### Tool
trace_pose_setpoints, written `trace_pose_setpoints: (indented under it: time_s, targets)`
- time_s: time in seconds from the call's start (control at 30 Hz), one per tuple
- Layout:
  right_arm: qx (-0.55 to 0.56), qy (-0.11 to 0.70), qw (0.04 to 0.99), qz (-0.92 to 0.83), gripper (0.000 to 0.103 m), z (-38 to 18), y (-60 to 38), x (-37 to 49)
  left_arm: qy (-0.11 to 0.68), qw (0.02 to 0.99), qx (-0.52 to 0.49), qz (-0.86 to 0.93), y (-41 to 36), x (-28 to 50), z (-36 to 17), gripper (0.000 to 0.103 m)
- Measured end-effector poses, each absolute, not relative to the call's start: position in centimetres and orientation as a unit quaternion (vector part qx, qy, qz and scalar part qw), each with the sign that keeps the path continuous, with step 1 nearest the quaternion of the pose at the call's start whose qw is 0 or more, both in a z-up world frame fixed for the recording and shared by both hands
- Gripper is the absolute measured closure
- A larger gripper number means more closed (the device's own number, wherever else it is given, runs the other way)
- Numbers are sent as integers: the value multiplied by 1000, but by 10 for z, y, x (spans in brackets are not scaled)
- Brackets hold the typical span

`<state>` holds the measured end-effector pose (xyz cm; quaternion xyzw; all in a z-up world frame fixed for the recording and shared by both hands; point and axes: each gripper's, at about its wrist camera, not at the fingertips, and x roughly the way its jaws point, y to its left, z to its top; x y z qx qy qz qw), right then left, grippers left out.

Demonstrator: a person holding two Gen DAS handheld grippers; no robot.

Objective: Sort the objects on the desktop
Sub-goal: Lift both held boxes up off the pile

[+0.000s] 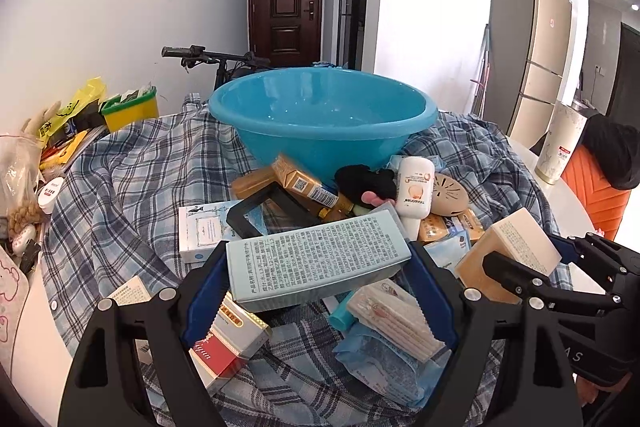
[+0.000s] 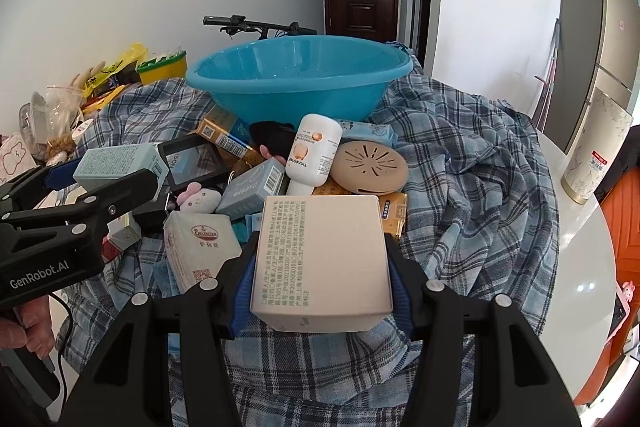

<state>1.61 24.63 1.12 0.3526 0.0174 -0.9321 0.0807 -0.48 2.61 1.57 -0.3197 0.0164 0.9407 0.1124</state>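
Two boxes lifted, the round blue plastic basin (image 1: 324, 115) bare inside as far as shows.

The left tool (image 1: 318, 277) pinches a long pale-green carton (image 1: 316, 259) printed with fine text too small to read; the right tool (image 2: 320, 267) pinches a cream square carton (image 2: 322, 259) likewise covered in small print. Both cartons are held above the heap on the plaid-cloth-covered tabletop (image 2: 472, 187), just short of the basin. Most sorting looks undone: a white squeeze bottle (image 2: 314, 151) marked "TINASVUIL" or similar, a tan vented disc (image 2: 370, 167), a tissue pack (image 2: 196, 247) and other boxes remain heaped. "GenRobot.AI" is on the left tool's body.
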Motion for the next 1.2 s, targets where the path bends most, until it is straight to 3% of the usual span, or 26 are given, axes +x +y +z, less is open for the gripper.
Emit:
trace_pose_setpoints:
  time_s: [1.2]
  targets:
    - [127, 15, 61, -990, 48, 169, 248, 37, 13, 113, -117, 987, 24, 15, 165, 17]
